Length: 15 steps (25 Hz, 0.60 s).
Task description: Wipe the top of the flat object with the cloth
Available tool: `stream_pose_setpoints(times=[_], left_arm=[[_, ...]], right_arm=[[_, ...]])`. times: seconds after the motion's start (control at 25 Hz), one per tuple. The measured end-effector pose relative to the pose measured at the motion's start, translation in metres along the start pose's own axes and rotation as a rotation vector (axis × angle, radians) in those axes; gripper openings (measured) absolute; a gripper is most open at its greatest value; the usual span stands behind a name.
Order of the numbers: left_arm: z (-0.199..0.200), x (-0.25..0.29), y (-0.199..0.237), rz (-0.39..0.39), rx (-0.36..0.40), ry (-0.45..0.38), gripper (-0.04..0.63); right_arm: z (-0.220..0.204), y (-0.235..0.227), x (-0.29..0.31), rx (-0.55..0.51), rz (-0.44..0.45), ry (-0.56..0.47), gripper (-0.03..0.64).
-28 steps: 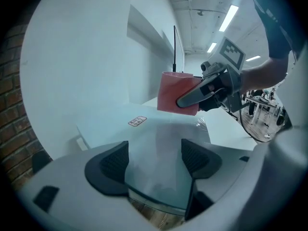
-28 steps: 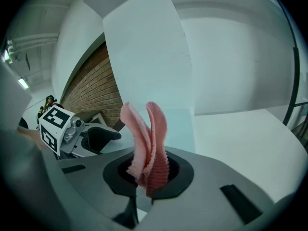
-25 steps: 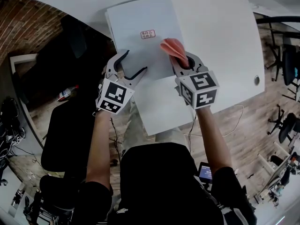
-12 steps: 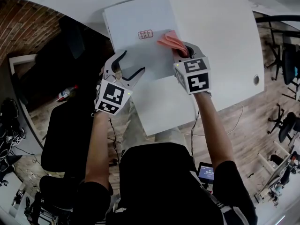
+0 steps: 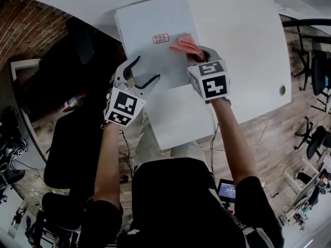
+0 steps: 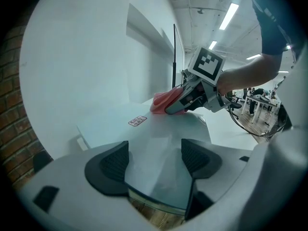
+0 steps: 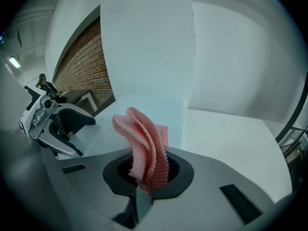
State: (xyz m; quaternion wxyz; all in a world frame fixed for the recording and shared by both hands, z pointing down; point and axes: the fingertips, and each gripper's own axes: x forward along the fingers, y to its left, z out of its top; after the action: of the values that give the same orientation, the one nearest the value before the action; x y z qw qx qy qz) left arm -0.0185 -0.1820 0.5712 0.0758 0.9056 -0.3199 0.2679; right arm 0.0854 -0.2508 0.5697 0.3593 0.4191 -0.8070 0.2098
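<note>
Nearest the person, the left gripper (image 5: pixel 147 70) hung at the near left edge of the flat board (image 5: pixel 150 19). Its jaws stood wide apart and gripped nothing. The left gripper view showed the board's near edge lying between them, though it was hard to tell if the pads touched it. A little further on, the right gripper (image 5: pixel 199 57) had its jaws shut tight on the pink cloth (image 5: pixel 184 44). In the right gripper view the cloth stuck up from the jaws in crumpled folds. The loose end of the cloth lay on top of the board, near its right edge and just beside a small red label (image 5: pixel 161 37). The board lay flat on the white desk (image 5: pixel 248 45), which spread out past it to the right.
</note>
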Motion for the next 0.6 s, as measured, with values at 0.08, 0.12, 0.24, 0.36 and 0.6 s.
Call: stream_pose_setpoints(times=[0.08, 0.12, 0.24, 0.36, 0.6], left_arm=[[0.000, 0.000, 0.000, -0.002, -0.003, 0.002, 0.336], [0.000, 0.000, 0.000, -0.003, -0.005, 0.003, 0.336], [0.001, 0.000, 0.001, -0.003, -0.006, 0.004, 0.336], [0.000, 0.000, 0.001, -0.003, -0.007, 0.004, 0.336], [-0.001, 0.000, 0.000, -0.002, -0.005, 0.002, 0.336]], right_arm=[[0.005, 0.010, 0.005, -0.009, 0.020, 0.005, 0.048], [0.008, 0.016, 0.008, -0.014, 0.034, 0.005, 0.048], [0.016, 0.039, 0.015, -0.031, 0.080, 0.000, 0.048], [0.021, 0.070, 0.022, -0.070, 0.138, -0.001, 0.048], [0.022, 0.109, 0.026, -0.165, 0.199, 0.011, 0.048]])
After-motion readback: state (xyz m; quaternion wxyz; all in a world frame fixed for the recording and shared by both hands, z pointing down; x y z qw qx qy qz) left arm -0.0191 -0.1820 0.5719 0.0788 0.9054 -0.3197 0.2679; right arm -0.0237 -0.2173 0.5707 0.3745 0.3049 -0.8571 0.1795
